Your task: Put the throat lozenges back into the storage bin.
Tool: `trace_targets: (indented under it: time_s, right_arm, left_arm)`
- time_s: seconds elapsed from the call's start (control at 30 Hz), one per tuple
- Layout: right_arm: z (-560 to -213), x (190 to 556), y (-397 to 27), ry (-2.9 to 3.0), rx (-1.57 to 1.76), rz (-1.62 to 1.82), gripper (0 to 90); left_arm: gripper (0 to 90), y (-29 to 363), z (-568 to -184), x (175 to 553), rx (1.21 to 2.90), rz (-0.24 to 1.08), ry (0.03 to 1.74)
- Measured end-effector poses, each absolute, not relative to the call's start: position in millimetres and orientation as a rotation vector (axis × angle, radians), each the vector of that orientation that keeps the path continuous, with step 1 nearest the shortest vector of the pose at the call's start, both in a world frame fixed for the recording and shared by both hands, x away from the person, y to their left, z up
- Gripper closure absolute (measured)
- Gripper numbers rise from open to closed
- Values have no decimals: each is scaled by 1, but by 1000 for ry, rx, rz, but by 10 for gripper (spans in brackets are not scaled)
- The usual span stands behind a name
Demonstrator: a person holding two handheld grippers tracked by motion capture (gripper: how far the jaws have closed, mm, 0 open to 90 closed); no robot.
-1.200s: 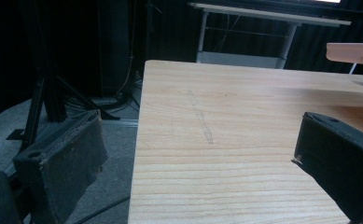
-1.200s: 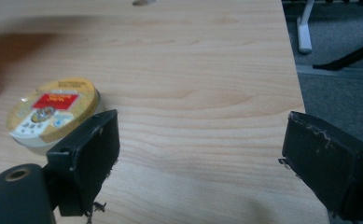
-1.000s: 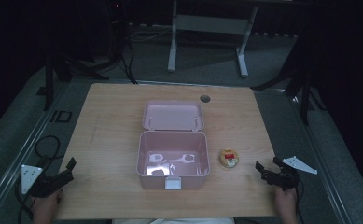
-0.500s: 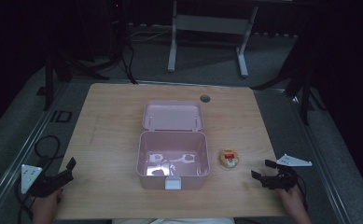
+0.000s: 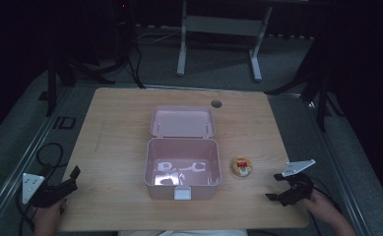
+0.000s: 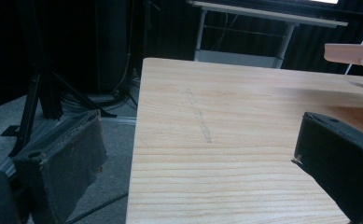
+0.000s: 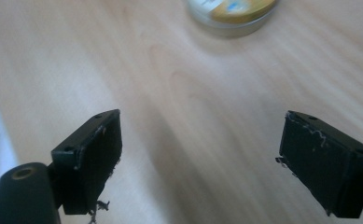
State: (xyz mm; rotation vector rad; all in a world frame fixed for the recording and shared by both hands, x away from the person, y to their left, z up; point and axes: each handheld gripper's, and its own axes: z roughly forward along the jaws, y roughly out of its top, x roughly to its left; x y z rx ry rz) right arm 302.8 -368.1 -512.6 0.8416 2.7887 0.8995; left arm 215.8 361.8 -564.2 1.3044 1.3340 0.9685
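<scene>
The right tongs have slid left toward the small round yellow-lidded tin (cut off in the right gripper view), jaws spread; left tongs spread too.

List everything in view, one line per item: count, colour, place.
table: 1, light wood, centre.
box: 1, pink, lid open, mid-table near the front edge; pale contents unclear.
tin: 1, round, yellow top with red mark, right of the box.
grommet hole: 1, dark, table rear.
frame: 1, grey, on floor behind the table.
stands: dark, several, floor left and right.
left gripper: 1, black, front-left table edge, fingers open.
right gripper: 1, black, front-right, fingers open, pointed at the tin.
</scene>
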Motion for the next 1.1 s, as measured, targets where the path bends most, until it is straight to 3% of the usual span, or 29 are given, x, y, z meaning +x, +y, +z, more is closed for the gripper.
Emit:
trace_targets:
  time_s: [0.6,1.1]
  right_arm:
    - [-512,314,-325,3137,581,323,137]
    - [-490,319,-304,3216,345,112,144]
  left_arm:
    - [24,362,-564,216,1304,964,1333]
    - [24,362,-564,216,1302,962,1333]
